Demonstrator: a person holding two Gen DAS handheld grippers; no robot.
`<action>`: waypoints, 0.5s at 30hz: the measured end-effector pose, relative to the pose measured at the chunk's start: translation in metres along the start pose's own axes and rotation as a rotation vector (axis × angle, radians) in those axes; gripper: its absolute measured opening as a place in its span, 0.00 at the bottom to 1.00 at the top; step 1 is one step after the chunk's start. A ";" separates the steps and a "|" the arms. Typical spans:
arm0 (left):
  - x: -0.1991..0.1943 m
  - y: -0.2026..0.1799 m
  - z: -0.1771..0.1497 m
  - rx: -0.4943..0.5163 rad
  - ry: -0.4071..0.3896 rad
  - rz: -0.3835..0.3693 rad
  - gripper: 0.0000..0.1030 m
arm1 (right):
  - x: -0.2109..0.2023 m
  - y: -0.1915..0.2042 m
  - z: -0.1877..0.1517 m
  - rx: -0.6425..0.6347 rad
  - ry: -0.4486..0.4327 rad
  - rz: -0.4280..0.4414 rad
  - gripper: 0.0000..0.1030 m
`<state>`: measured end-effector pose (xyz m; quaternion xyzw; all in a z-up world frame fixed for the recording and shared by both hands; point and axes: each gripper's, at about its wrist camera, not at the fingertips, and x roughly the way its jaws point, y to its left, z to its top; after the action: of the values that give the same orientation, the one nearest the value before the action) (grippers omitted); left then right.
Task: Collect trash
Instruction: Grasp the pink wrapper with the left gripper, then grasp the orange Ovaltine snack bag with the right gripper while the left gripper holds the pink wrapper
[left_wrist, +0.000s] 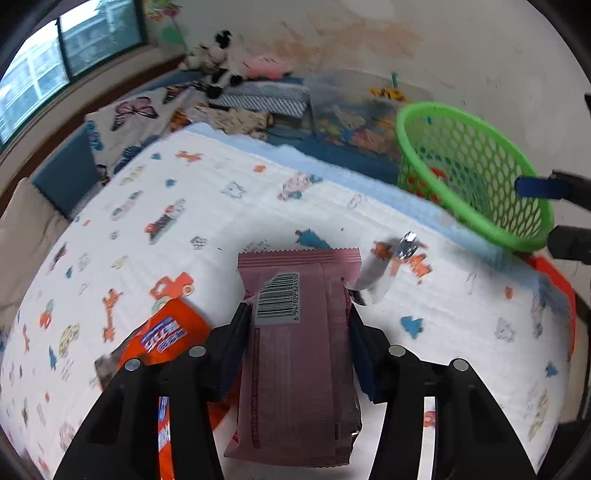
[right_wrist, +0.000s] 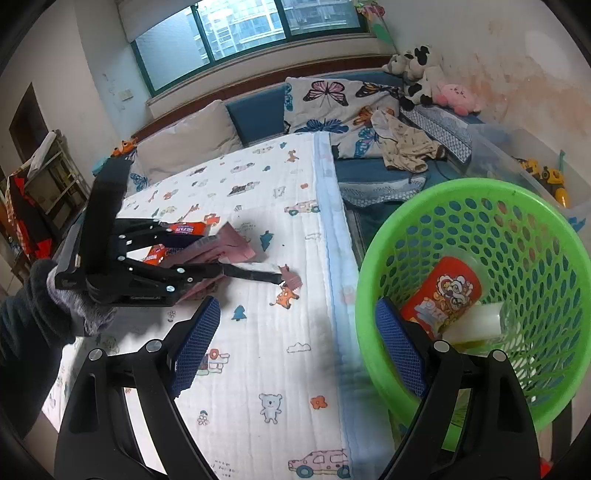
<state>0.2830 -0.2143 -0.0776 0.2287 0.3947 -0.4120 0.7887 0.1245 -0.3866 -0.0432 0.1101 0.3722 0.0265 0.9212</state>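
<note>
We hold a pink snack packet (left_wrist: 295, 354) clamped between the two fingers of the left gripper (left_wrist: 297, 321), barcode side toward the camera, and we take the green basket (right_wrist: 373, 295) as our landmark. In the left wrist view the packet sits well short of the basket, above the printed quilt (left_wrist: 207, 206) that covers the bed; the right wrist view shows the same packet (right_wrist: 221, 245) to the left of the basket, with the quilt's pale blue edge between them. The right gripper (right_wrist: 299, 347) is spread wide; its right finger lies against the inside of the basket wall, the left finger stands outside it over the quilt, and whether the jaws actually pinch the rim we cannot tell. Inside the basket lie a red printed packet (right_wrist: 447, 291) and a pale, translucent container (right_wrist: 476, 325). An orange wrapper (left_wrist: 166, 332) lies on the quilt just beside the held packet, on the side away from the basket, and a small torn scrap (right_wrist: 291, 278) lies between packet and basket. We judge the pink packet to be light, thin and crinkly, with a slick film surface that buckles under pressure; a grip across its flat middle, as here, seems sounder than one on a sealed end. The orange wrapper looks equally limp, so we would pinch a raised fold.
</note>
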 end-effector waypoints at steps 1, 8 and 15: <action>-0.007 0.000 -0.002 -0.021 -0.016 0.002 0.48 | -0.001 0.000 -0.001 -0.002 -0.002 0.000 0.83; -0.061 0.015 -0.025 -0.203 -0.109 0.071 0.46 | 0.001 0.012 0.003 -0.021 -0.001 0.017 0.83; -0.124 0.047 -0.062 -0.369 -0.184 0.200 0.45 | 0.027 0.040 0.011 -0.047 0.038 0.067 0.83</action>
<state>0.2520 -0.0868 -0.0117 0.0798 0.3652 -0.2716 0.8868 0.1531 -0.3466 -0.0449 0.1002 0.3847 0.0683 0.9150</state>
